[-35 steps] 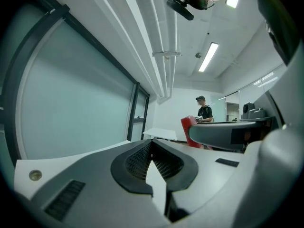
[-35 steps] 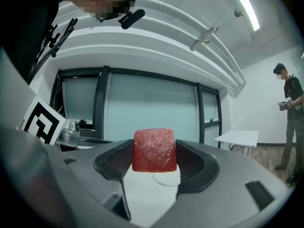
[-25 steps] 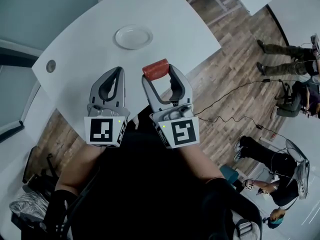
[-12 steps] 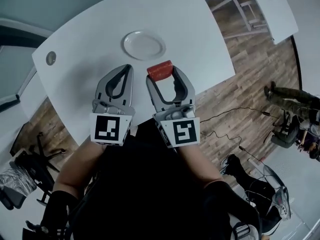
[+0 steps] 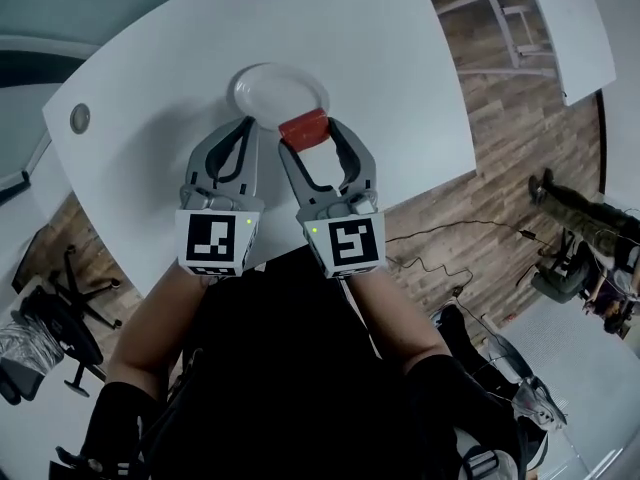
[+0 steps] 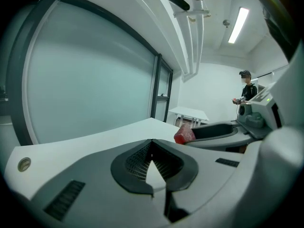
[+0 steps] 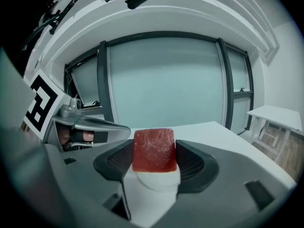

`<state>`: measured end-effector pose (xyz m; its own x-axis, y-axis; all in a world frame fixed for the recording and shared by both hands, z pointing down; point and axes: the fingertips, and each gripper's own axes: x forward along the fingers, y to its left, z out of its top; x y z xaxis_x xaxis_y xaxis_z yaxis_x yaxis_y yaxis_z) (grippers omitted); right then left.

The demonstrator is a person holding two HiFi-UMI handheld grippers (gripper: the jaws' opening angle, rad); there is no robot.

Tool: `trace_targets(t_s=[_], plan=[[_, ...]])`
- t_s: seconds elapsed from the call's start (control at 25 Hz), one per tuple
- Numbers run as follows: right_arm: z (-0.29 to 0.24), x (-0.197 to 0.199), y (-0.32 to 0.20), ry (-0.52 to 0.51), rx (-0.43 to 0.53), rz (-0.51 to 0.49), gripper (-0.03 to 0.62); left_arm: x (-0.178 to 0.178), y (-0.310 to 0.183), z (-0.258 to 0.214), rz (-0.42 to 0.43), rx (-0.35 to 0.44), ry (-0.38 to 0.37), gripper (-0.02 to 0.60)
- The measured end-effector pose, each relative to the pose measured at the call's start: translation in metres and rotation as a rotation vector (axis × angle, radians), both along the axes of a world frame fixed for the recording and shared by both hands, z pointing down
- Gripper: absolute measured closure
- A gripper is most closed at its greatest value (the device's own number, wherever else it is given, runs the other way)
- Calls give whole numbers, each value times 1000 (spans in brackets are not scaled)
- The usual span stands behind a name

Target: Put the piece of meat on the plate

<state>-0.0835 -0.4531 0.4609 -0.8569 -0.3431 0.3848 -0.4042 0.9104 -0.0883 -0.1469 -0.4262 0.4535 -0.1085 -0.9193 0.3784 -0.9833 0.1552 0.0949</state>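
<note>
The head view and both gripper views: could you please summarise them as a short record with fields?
piece of meat: red block, held over the plate's near rim
plate: white, on the white table
right gripper: shut on the piece of meat
left gripper: shut, nothing between its jaws, beside the right gripper
task state: meat not yet released onto the plate

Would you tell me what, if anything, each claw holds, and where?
The right claw grips the red meat block by its opposite sides; left claw is shut, empty.
</note>
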Motion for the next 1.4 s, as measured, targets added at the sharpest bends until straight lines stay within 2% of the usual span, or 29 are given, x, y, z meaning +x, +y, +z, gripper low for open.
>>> trace_targets(t_s=[0.4, 0.72, 1.24, 1.4], plan=[[60, -32, -20, 120, -19, -112, 318, -17, -20, 48, -47, -90, 32, 578], [88, -47, -21, 192, -47, -192, 318, -22, -30, 76, -69, -146, 51, 578], [109, -56, -20, 334, -68, -225, 317, -29, -33, 97, -84, -177, 85, 578], [109, -59, -19, 340, -66, -226, 318, -27, -33, 97, -79, -181, 87, 578]])
